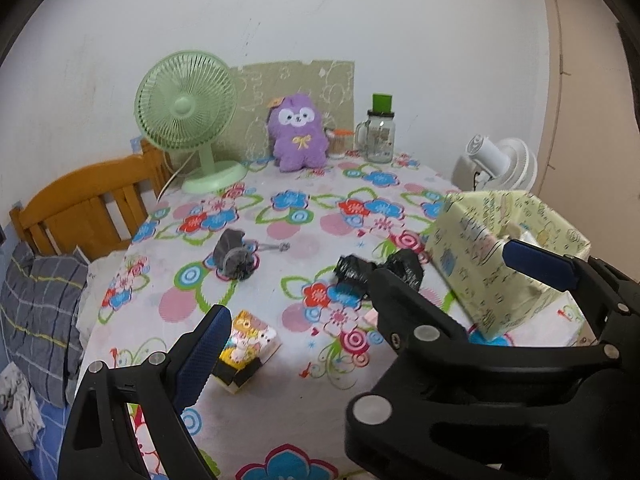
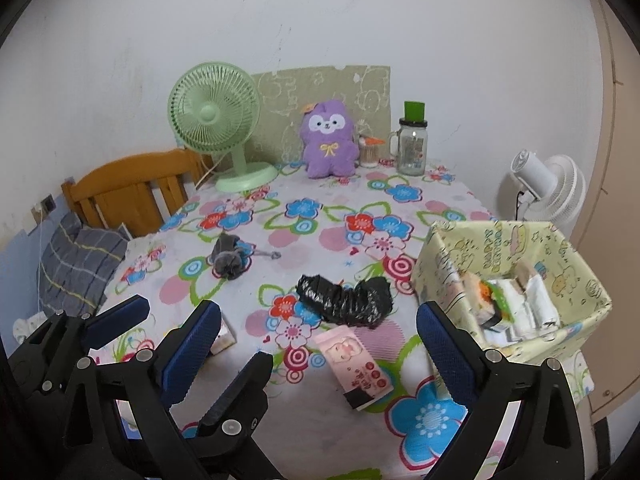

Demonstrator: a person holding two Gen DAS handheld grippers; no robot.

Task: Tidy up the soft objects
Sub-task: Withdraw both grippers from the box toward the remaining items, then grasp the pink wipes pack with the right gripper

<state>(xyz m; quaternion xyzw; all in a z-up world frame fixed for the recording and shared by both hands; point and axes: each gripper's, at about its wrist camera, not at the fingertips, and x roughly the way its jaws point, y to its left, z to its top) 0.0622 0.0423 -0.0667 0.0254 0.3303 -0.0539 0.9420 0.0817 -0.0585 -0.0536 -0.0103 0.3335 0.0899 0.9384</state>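
Pink tissue packet [image 2: 356,368] seemingly between wide right claw [image 2: 320,340] fingers.

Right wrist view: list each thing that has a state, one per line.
Box: open-topped, packets inside.
Black bag: crumpled, on the table.
Pink packet: lying flat, in front of the bag.
Grey pouch: lying on the table.
Plush: upright against the board.
Jar: upright, lidded.
Green fan: upright.
Right hand-held gripper: open, empty.
Left hand-held gripper: open, empty.
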